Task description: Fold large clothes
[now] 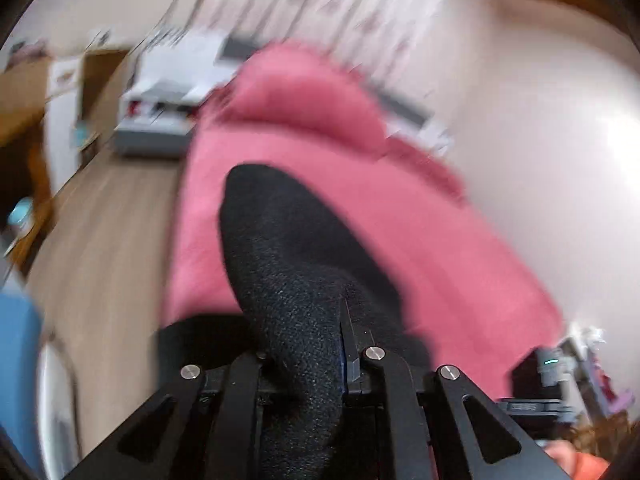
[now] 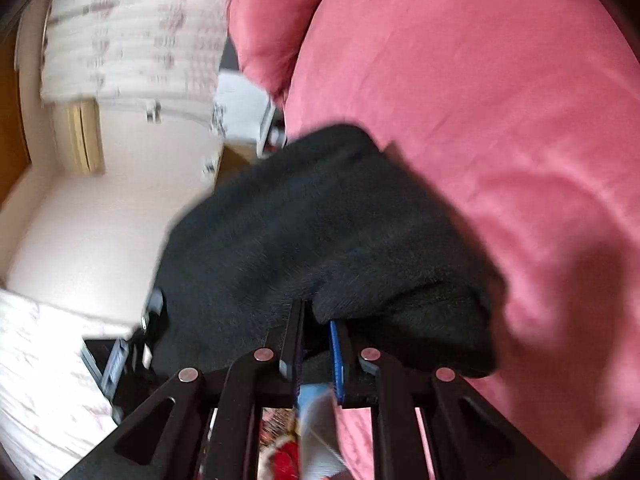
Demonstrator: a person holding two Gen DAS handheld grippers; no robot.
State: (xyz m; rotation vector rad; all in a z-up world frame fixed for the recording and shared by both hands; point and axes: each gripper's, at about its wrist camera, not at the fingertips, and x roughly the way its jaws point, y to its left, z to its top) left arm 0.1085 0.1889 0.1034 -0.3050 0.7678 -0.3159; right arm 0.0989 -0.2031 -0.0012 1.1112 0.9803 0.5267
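Between the jaws of the left gripper (image 1: 320, 344) sits a bunched fold of the black garment (image 1: 288, 248), clamped tight. The right gripper (image 2: 316, 336) is likewise closed on the same dark cloth (image 2: 320, 220), its jaws nearly together. From each grip the garment runs forward and away, lifted above the pink bedcover (image 2: 500, 120), its long axis apparently spanning between the two hands. Neither hand looks nearer; blur hides the far hem.
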